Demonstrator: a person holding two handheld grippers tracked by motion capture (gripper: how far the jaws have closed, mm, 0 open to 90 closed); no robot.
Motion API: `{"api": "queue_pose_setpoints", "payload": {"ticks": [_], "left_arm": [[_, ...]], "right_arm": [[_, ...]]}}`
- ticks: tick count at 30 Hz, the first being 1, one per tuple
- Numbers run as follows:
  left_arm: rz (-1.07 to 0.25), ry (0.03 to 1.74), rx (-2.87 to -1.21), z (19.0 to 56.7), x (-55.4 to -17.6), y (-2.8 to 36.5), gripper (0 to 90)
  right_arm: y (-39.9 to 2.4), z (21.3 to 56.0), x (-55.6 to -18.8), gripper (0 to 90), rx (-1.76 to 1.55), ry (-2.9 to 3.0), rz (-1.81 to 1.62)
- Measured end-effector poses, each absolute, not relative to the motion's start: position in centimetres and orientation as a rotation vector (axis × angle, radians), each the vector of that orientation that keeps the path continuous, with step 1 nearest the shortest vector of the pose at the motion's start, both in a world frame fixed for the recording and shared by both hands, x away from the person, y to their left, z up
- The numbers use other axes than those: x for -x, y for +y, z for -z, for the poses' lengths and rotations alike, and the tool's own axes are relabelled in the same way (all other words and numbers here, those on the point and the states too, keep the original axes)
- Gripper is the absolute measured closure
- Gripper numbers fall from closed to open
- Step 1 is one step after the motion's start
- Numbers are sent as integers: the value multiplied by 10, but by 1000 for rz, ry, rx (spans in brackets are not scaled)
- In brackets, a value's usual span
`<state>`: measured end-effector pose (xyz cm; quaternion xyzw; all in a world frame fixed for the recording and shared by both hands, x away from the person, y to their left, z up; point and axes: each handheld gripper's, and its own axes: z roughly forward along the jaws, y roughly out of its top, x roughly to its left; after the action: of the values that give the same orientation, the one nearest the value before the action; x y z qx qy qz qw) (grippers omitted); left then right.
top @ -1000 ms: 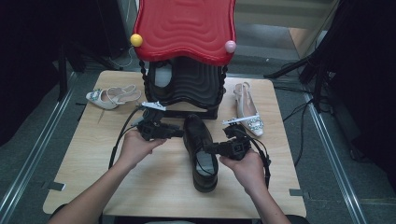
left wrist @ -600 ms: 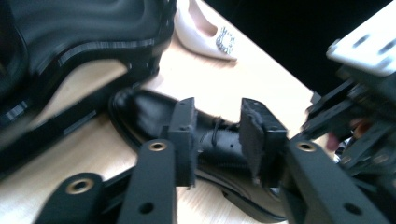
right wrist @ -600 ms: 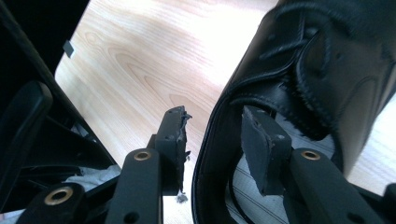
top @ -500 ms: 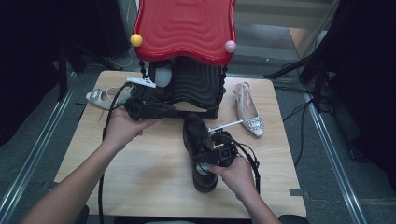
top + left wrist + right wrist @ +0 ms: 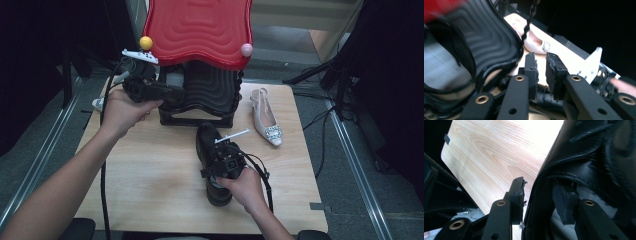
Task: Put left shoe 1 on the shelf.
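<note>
A black lace-up shoe lies on the wooden table in front of a black shoe rack with a red wavy top. My right gripper points down into the shoe. Its jaws have just opened and straddle the shoe's side wall, one pad outside and one inside, right gripper not visibly pressing. My left gripper is raised at the rack's left side. Its jaws have just been closing, and the left gripper is all but shut on nothing.
A white heeled shoe lies right of the rack, also in the left gripper view. Another pale shoe peeks out behind my left hand. Metal rails run along both sides of the table. A cable trails from each gripper.
My left hand rose from the black shoe and went up-left to the rack's side. My right gripper shifted from the shoe's right side to above its opening.
</note>
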<state>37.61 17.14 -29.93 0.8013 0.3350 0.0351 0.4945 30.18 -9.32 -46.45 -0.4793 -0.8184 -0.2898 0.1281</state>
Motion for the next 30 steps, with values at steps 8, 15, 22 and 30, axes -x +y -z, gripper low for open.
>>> {"api": "queue_pose_setpoints", "payload": {"ticks": [8, 15, 22, 30], "left_arm": [[-153, 786, -1939, 267, -390, 171, 895], [-208, 800, -1933, 248, -404, 174, 900], [-251, 842, -1921, 240, -422, 176, 900], [-243, 895, -1909, 240, -440, 162, 900]], "right_arm": [[-84, 475, -307, 648, 1385, -2406, 807], [-84, 477, -307, 667, 1387, -2405, 803], [-82, 476, -308, 678, 1415, -2394, 767], [-83, 476, -310, 688, 1412, -2388, 766]]}}
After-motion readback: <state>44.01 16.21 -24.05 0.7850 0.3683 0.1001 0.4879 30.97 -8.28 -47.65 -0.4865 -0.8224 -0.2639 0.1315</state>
